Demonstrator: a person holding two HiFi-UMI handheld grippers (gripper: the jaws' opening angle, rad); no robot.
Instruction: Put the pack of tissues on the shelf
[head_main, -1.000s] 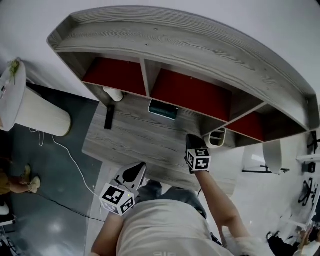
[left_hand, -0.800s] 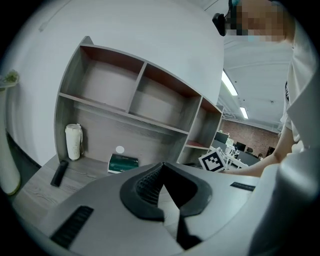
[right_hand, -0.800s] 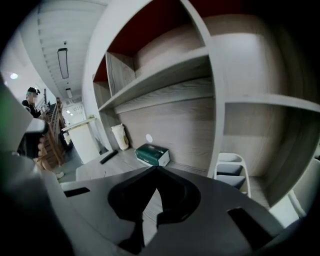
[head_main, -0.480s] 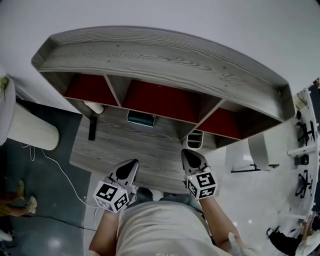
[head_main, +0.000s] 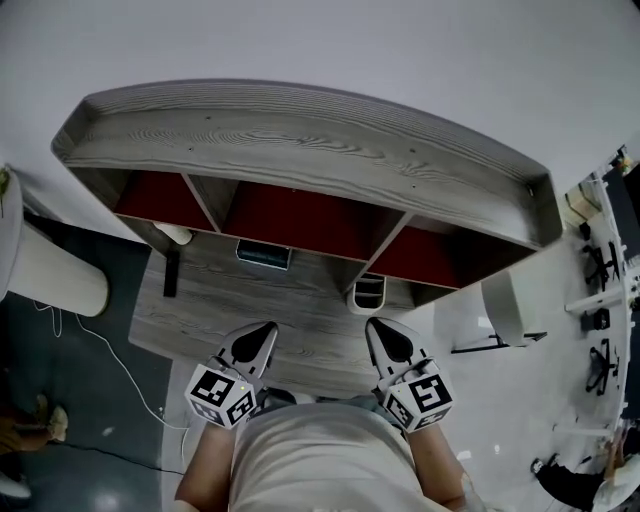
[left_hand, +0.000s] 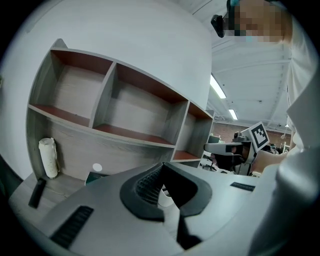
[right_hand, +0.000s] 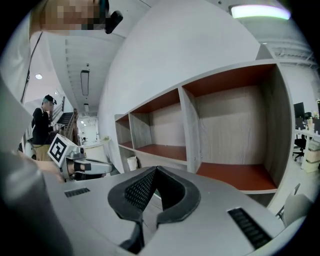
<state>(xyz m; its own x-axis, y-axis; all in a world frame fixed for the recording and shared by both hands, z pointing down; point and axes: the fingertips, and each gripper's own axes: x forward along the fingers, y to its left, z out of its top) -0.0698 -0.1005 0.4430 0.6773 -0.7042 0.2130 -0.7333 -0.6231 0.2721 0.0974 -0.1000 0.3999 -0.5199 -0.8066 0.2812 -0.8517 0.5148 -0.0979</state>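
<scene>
Left gripper: the fingers are pressed together at the tips and nothing is between them. It is held low over the near edge of the desk and points toward the shelf.
Right gripper: the fingers are together and empty. It is level with the left one and well apart from it.
Pack of tissues: a dark teal pack lying flat on the desk top, at the back under the front edge of the middle compartment. It is not on the shelf.
Pack against the left fingers: it lies straight ahead of the tips in the head view, well apart from them, with bare desk between. In the left gripper view the pack peeks out just left of the closed tips.
Pack against the right fingers: it is ahead of them and off to their left, farther than from the left pair.
Shelf: three open compartments with red floors, all bare.
White holder: stands on the desk ahead of the right fingers, nearer to them than the pack is.
Black bar and white roll: both lie far left of both pairs of fingers, beyond the pack.
</scene>
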